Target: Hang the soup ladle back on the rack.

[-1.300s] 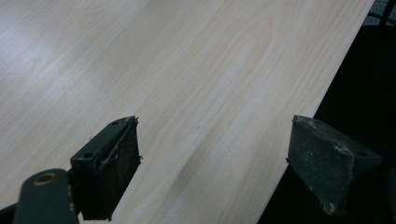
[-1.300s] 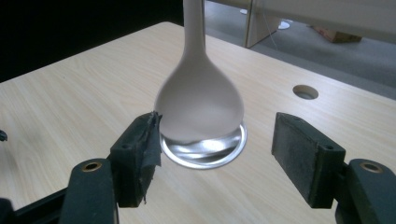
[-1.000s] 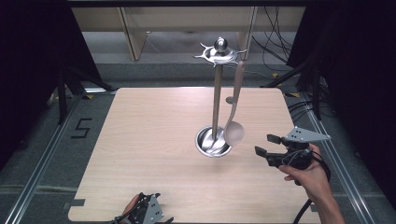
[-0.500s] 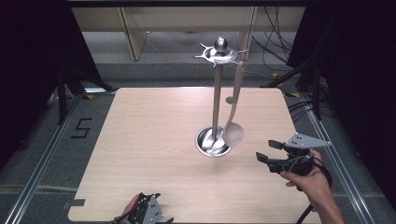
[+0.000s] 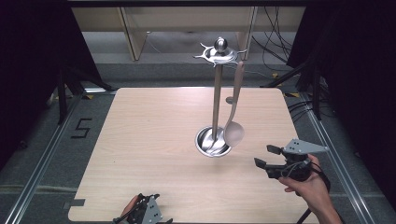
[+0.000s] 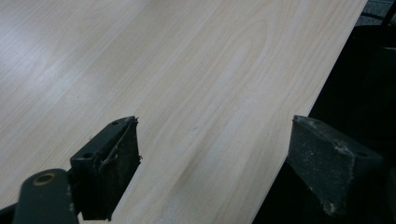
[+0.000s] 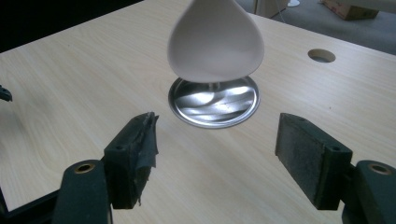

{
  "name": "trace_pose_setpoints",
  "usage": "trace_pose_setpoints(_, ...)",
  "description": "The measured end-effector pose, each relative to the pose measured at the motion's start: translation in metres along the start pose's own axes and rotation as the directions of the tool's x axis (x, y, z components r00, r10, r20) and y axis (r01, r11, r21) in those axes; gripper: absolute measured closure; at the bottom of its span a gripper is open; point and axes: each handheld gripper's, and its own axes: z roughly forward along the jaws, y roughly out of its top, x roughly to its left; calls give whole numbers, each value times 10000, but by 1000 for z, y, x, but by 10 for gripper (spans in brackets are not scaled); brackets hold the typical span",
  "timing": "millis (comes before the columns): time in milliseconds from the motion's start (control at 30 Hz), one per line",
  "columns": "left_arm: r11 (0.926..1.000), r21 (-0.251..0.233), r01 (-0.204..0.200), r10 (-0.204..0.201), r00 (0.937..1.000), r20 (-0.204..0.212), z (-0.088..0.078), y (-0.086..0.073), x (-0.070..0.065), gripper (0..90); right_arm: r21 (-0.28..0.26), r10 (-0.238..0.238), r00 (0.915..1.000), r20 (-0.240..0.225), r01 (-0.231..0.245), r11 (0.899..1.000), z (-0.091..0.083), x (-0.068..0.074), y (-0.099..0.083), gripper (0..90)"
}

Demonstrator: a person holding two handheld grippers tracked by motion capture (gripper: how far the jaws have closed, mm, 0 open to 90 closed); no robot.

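At tabletop centre: a tall shiny metal utensil stand [image 5: 216, 100] with a round dished base [image 5: 212, 142] is seen standing upright; its base is also seen in the right gripper view [image 7: 214, 101].
Hanging item: a pale beige plastic ladle [image 5: 234, 126] is hung from the stand's spoked top, its bowl [image 7: 215, 39] suspended just above the base rim, on the right side in the high view.
Right tongs [image 5: 267, 156]: held in the person's right hand [image 5: 310, 186] over the tabletop's right part, pointed toward the stand and near it; the jaws are spread wide with nothing between them [image 7: 217, 156].
Left tongs [image 5: 144, 215]: kept low at the near edge; the jaws are spread wide and nothing is gripped [image 6: 215, 172].
Support: a light wooden tabletop [image 5: 149, 135], with a small round hole [image 5: 229, 100] behind the stand.
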Motion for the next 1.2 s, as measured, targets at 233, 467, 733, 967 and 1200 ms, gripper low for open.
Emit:
trace_pose_setpoints(233,10000,8,18,-18,10000,12,0,0,0,160,301,142,9999,-10,-141,9994,2,6,-10,282)
trace_pose_setpoints(467,10000,3,-7,7,10000,32,0,0,0,159,519,149,9995,-290,-134,9986,6,10,-24,266)
trace_pose_setpoints(733,10000,-36,61,-60,9999,122,0,0,-1,160,685,299,9976,-625,-256,9973,5,13,-36,255)
trace_pose_setpoints(967,10000,-30,35,-35,9999,107,0,0,-1,160,1102,458,9968,-660,-384,9932,5,18,-49,243)
trace_pose_setpoints(1200,10000,0,-6,6,10000,52,0,0,-1,160,1396,0,9993,-374,52,9902,9,19,-63,238)
